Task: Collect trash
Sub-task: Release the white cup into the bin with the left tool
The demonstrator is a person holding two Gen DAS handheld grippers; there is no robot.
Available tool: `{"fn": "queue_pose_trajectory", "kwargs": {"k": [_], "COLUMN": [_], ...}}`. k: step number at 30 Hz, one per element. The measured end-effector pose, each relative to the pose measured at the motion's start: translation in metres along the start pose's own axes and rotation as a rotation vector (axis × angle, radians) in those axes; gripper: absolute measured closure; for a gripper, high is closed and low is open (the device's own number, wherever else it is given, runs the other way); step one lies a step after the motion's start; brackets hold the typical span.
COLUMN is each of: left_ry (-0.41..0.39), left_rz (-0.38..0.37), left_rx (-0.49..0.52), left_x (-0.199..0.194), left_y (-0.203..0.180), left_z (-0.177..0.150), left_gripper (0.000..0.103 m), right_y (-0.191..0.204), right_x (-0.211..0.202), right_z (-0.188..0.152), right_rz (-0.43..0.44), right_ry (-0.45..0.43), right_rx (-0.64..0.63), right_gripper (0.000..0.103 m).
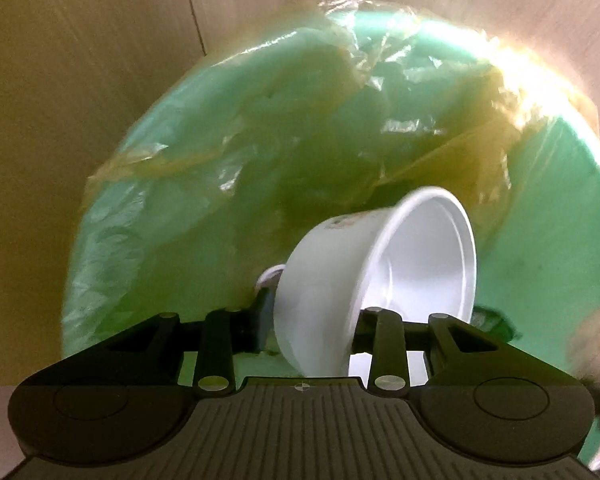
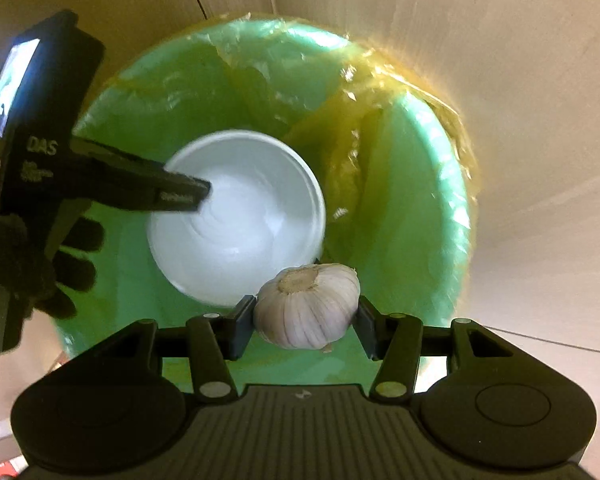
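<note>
Dropping the garlic [image 2: 308,306] from here could go wrong: the right claw [image 2: 306,322] pinches it above the near edge of the green bin [image 2: 416,208], so it might bounce off the white cup [image 2: 240,220] already lying inside, or snag the loose plastic liner [image 2: 340,120]. The left claw [image 1: 312,320] stands spread around the tilted cup, one finger inside its mouth, pads apparently not pressing it; lifting away could hook the cup back out. The garlic looks whole, papery, white with faint purple streaks, root end up.
</note>
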State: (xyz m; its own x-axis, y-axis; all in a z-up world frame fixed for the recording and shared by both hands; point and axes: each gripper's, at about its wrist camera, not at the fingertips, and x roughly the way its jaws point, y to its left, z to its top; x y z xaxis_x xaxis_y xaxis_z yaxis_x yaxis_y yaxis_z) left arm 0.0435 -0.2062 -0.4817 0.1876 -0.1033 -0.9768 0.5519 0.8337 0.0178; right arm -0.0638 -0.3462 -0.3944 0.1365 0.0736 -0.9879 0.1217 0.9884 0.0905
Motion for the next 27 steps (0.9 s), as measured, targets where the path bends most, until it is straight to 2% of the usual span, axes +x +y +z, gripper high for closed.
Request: {"fn": "queue_pose_trajectory", "kwargs": {"k": [2,4,5,7,10,11,13,14,16,17,21,23,25,27], "left_ry": [-0.030,-0.064,-0.068,-0.042,-0.009,-0.019,-0.072,-0.094,-0.091,-0.096,-0.189,-0.181,-0.156,-0.164], "left_rz": [0.004,-0.033,-0.058,-0.053,0.012,0.044,0.118,0.111,0.012,-0.012,-0.135,-0.147,-0.126,-0.130], "left_rx": [0.051,0.074,0.081,0.121,0.181,0.179,0.193,0.190,0.126,0.107,0.101,0.089,0.088,0.070], "left_x": [-0.004,-0.008,-0.006,0.008,0.019,0.018,0.009,0.004,-0.002,-0.006,-0.031,-0.039,-0.039,-0.047], "left_y": [-0.002,-0.004,-0.007,-0.020,-0.030,-0.031,-0.033,-0.032,-0.023,-0.019,-0.004,-0.001,0.000,0.005], "left_z": [-0.003,-0.009,-0.007,0.002,0.004,0.004,0.004,0.006,0.011,0.012,0.011,0.010,0.006,0.001], "left_gripper": [0.066,0.066,0.066,0.066,0.066,0.063,0.067,0.067,0.064,0.064,0.066,0.066,0.066,0.066], "right_y": [-0.003,-0.006,-0.006,-0.007,-0.004,-0.005,-0.007,-0.009,-0.012,-0.014,-0.016,-0.015,-0.015,-0.014], "right_x": [0.003,0.006,0.007,0.008,0.006,0.004,0.002,0.001,0.002,0.004,0.005,0.005,0.005,0.007], "right_z": [-0.002,-0.003,-0.002,-0.001,-0.002,-0.003,-0.004,-0.005,-0.008,-0.008,-0.011,-0.012,-0.011,-0.010], "right_rz": [-0.009,-0.003,0.001,0.013,0.014,0.011,0.008,0.005,0.001,-0.001,0.002,0.010,0.008,0.006], "right_ry": [0.013,0.019,0.019,0.010,-0.005,-0.010,-0.017,-0.019,-0.015,-0.014,-0.018,-0.021,-0.025,-0.025], "right_rx": [-0.003,0.010,0.018,0.032,0.037,0.035,0.037,0.042,0.054,0.060,0.078,0.079,0.080,0.083], "right_gripper": [0.051,0.051,0.051,0.051,0.051,0.051,0.051,0.051,0.051,0.051,0.051,0.051,0.051,0.051]}}
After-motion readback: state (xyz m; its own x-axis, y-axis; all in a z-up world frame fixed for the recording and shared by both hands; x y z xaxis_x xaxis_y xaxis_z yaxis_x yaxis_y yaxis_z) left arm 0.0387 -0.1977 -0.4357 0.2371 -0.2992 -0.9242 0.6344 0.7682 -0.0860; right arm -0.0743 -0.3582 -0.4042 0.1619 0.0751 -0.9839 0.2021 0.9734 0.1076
